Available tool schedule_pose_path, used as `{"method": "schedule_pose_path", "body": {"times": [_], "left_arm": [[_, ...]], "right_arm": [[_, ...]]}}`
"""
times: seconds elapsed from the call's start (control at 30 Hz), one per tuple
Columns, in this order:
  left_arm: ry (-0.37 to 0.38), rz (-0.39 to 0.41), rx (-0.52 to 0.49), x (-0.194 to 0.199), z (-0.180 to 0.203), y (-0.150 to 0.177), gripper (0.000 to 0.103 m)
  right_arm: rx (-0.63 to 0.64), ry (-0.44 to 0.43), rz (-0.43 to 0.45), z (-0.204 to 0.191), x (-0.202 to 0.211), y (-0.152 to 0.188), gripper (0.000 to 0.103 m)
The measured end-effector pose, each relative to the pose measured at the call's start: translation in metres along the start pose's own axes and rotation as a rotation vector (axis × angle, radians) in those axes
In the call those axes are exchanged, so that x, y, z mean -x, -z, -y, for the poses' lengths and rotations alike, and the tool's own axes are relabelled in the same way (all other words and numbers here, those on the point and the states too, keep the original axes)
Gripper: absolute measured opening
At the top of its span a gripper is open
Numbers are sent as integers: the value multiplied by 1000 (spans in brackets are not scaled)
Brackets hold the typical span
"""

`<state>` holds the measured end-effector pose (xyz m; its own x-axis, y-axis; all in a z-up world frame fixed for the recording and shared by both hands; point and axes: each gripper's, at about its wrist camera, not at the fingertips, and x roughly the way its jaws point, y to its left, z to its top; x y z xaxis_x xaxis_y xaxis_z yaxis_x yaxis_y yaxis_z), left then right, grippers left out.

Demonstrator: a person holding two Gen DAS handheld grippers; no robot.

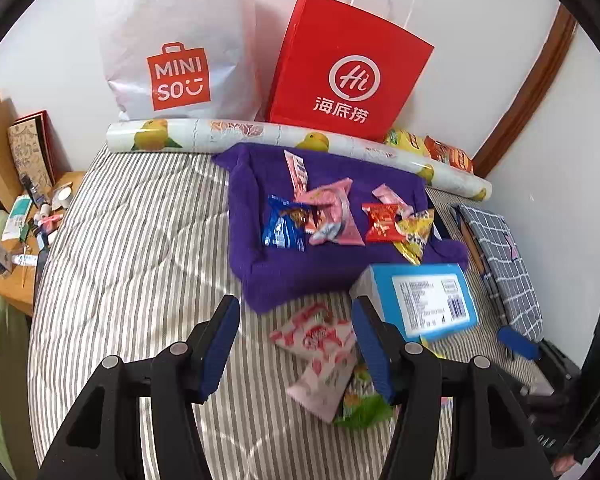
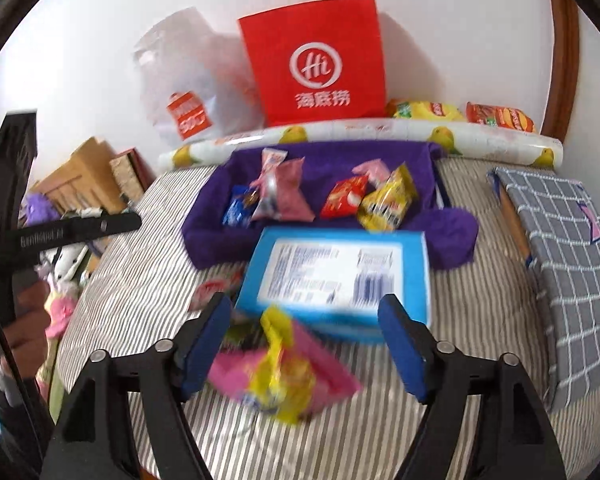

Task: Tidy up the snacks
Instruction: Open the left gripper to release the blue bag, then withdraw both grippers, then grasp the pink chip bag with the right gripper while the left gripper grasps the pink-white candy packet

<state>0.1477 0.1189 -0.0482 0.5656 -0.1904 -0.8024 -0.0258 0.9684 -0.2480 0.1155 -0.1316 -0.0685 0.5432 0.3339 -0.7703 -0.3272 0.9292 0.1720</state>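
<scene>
- Claws first: the left claw [image 1: 296, 348] stands with its blue pads apart and nothing pressed between them; a pink-and-white snack packet [image 1: 324, 356] lies on the striped bedcover [image 1: 140, 240] below the gap, against the right-hand pad, with a green packet [image 1: 362, 406] under it.
- The right claw [image 2: 306, 344] is likewise apart and grips nothing; a blurred pink and yellow packet [image 2: 284, 380] lies on the cover beneath the gap.
- Just ahead of both claws sits a blue box [image 2: 336, 276] with a white label; for the left claw it lies ahead and to the right.
- Beyond the box is a purple cloth tray [image 1: 260, 276] with small snacks in it: a blue packet [image 1: 282, 228], pink ones, a red packet [image 1: 382, 222] and a yellow packet [image 2: 386, 198].
- Farther off, a printed roll [image 1: 260, 136] lies across the bed, with a red paper bag [image 1: 348, 68] and a white bag [image 1: 172, 48] against the wall behind it.
- Only the left view shows the cluttered wooden desk [image 1: 16, 280] far to that claw's left.
- Only the right view shows a hand [image 2: 28, 316] holding the other tool, at far left.
</scene>
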Motion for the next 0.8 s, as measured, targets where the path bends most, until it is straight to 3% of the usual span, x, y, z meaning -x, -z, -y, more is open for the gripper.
{"method": "schedule_pose_path", "body": {"times": [0.17, 0.3, 0.53, 0.8], "left_arm": [[-3, 3, -10, 8, 3, 17, 56], [-2, 4, -21, 11, 4, 29, 56], [-26, -17, -19, 7, -3, 41, 56], [-41, -29, -8, 2, -10, 41, 56]], "right_arm": [[40, -62, -41, -12, 1, 30, 83], [109, -39, -36, -22, -9, 42, 89], [132, 10, -88, -15, -40, 47, 89], [126, -29, -133, -10, -71, 43, 93]]}}
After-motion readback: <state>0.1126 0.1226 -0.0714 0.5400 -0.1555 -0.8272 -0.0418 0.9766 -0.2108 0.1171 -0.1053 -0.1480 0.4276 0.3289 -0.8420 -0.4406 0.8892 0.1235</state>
